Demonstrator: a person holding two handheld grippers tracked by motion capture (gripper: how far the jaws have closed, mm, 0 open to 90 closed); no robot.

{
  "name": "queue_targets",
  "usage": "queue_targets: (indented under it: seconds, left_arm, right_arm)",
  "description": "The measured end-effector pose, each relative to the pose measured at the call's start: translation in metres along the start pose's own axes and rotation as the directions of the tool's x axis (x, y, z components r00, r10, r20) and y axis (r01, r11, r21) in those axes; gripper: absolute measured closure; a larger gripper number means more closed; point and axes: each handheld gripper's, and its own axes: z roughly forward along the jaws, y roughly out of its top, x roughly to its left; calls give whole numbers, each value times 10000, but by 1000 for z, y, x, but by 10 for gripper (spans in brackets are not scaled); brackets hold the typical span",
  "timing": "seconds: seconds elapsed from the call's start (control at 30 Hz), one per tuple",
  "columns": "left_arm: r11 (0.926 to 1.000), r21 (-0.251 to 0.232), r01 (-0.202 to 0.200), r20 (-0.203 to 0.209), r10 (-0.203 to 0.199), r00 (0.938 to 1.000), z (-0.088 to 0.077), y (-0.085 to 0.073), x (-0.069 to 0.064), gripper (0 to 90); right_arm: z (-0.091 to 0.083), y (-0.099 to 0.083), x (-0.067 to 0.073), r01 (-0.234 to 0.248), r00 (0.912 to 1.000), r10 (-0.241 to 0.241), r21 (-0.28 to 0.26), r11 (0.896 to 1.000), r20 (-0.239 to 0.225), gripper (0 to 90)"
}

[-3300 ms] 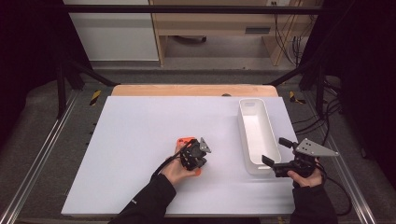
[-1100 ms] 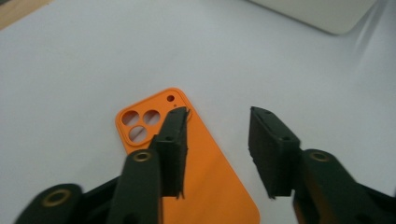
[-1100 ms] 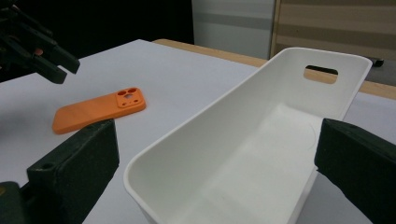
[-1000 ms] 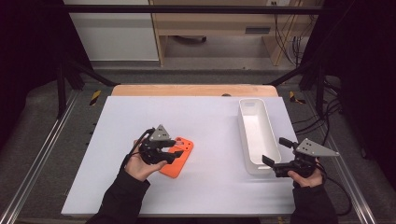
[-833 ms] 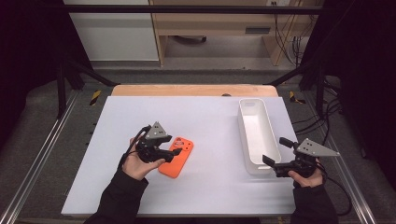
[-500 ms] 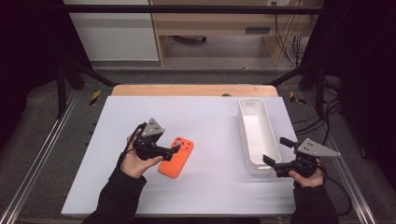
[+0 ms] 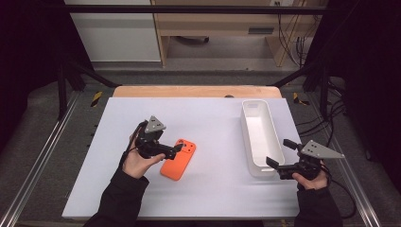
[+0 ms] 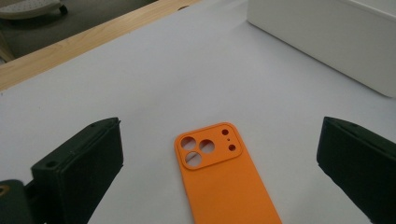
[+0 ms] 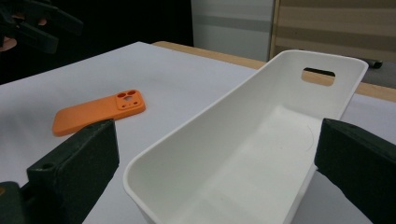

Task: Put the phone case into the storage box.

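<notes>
Orange phone case [image 7: 178, 159], one; white bin [image 7: 261, 137], one

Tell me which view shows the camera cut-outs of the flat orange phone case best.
The left gripper view: the flat orange phone case lies close, so its three round holes and smaller dots are sharp. The right gripper view shows the case farther off and at a low angle; the high view shows it small, its holes barely resolved.

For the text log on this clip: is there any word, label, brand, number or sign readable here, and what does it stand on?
None can be read.
Orange phone case: plain back with camera cut-outs, no logo or lettering.
White bin: bare walls with a handle slot, no label.
Left gripper and right gripper: no markings legible.
Yellow-and-black hazard tape by the table: stripes, no words.
</notes>
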Motion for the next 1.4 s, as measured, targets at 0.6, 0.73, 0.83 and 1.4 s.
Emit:
queue_targets:
  seconds: [0.6,0.73,0.83,1.4]
  left_arm:
    - [9973,683,254,157,-265,9995,31,-7,-2,0]
    - [9962,843,225,185,-242,9995,37,-10,-4,0]
    - [9952,952,240,219,-263,9994,41,-12,-6,0]
    - [9854,1654,396,121,-422,9990,60,-25,-9,0]
  right_arm:
    - [0,0,0,7,10000,-7,3,10000,-3,4]
    - [0,0,0,15,10000,-15,5,10000,-13,4]
    - [0,1,1,40,10000,-40,-12,10000,-36,4]
    - [-1,1,1,34,10000,-34,-23,10000,-52,4]
